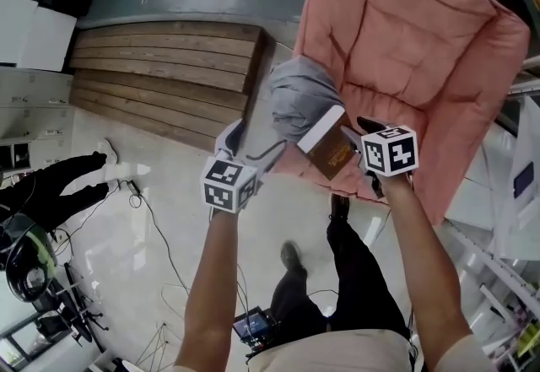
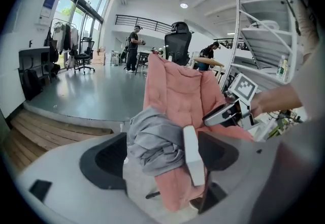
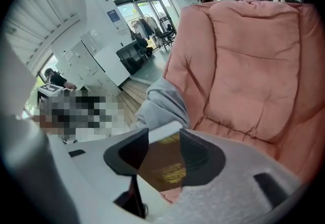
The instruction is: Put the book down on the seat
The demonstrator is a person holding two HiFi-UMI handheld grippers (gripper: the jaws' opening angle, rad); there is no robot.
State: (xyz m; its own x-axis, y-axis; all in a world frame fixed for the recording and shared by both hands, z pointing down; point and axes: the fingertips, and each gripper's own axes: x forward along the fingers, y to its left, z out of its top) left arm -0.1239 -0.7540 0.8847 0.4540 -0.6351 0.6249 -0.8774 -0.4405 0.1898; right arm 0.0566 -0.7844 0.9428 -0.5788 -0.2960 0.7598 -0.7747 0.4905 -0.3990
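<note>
A brown book with gold print and a white page edge lies tilted on the front of the pink padded chair's seat, leaning against a crumpled grey garment. My right gripper hovers at the book's right side. In the right gripper view the jaws stand wide, with the book between them and the pads clear of it. My left gripper is open just left of the garment. In the left gripper view the garment and the book's page edge lie ahead of those jaws.
Wooden steps lie to the left of the chair. Cables trail over the pale floor. A white shelf rack stands to the right. The person's own legs and shoes are below, and people stand far back.
</note>
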